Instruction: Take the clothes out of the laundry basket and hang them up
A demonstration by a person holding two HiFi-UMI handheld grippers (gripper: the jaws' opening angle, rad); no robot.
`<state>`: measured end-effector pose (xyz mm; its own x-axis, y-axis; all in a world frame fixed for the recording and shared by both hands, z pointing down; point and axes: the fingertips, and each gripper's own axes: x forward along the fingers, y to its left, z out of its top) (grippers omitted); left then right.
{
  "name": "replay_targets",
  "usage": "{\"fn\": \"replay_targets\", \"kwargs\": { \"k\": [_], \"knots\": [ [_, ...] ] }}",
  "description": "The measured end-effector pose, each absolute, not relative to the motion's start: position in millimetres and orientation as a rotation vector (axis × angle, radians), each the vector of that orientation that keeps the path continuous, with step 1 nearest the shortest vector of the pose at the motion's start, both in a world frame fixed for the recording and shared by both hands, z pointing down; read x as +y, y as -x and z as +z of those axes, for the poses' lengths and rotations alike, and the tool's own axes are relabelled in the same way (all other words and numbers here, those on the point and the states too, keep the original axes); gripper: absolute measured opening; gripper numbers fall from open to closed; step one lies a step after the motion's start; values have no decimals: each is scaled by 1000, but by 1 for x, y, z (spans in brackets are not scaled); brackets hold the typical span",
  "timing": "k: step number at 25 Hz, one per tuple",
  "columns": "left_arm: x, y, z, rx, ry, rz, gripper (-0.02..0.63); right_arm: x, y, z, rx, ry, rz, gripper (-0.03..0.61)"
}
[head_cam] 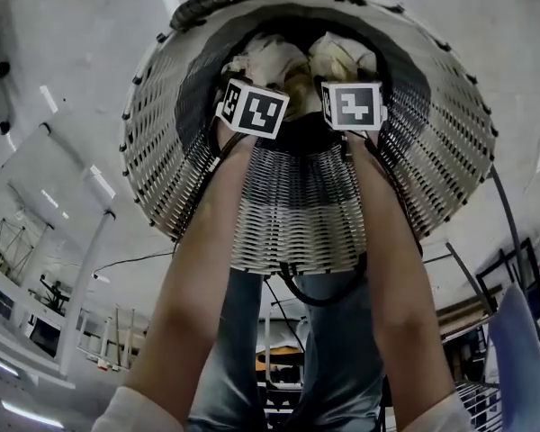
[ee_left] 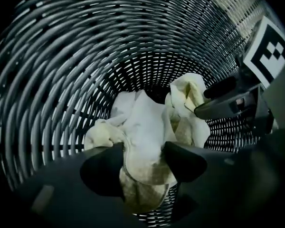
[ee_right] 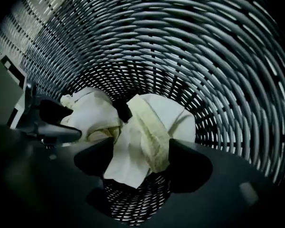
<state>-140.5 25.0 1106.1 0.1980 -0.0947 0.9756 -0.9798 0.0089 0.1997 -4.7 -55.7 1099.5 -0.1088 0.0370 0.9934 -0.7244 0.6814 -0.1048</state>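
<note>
Deep inside the woven laundry basket (head_cam: 297, 219), crumpled pale clothes (ee_left: 143, 123) lie straight below both — left hand-held gripper (ee_left: 142, 156) and right hand-held gripper (ee_right: 141, 153) spread wide, neither pinching yet.

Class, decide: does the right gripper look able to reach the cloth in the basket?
Probably yes: the right gripper is inside the basket, fingers apart, the cloth lying straight ahead with nothing between.
</note>
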Motion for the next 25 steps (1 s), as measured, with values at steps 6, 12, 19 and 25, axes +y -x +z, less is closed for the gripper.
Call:
{"fn": "replay_targets", "kwargs": {
  "k": [6, 12, 19, 25],
  "knots": [
    [27, 127, 1101, -1131, -1325, 928, 188, -64, -19, 1107, -1511, -546, 588, 377],
    [25, 137, 1106, -1105, -1318, 878, 138, -65, -19, 1116, -1484, -494, 575, 40],
    [31, 141, 1094, -1092, -1334, 886, 120, -52, -5, 1108, -1521, -473, 712, 40],
    [28, 140, 1078, -1086, -1370, 905, 109, -55, -3, 1089, -1564, -530, 807, 40]
  ]
}}
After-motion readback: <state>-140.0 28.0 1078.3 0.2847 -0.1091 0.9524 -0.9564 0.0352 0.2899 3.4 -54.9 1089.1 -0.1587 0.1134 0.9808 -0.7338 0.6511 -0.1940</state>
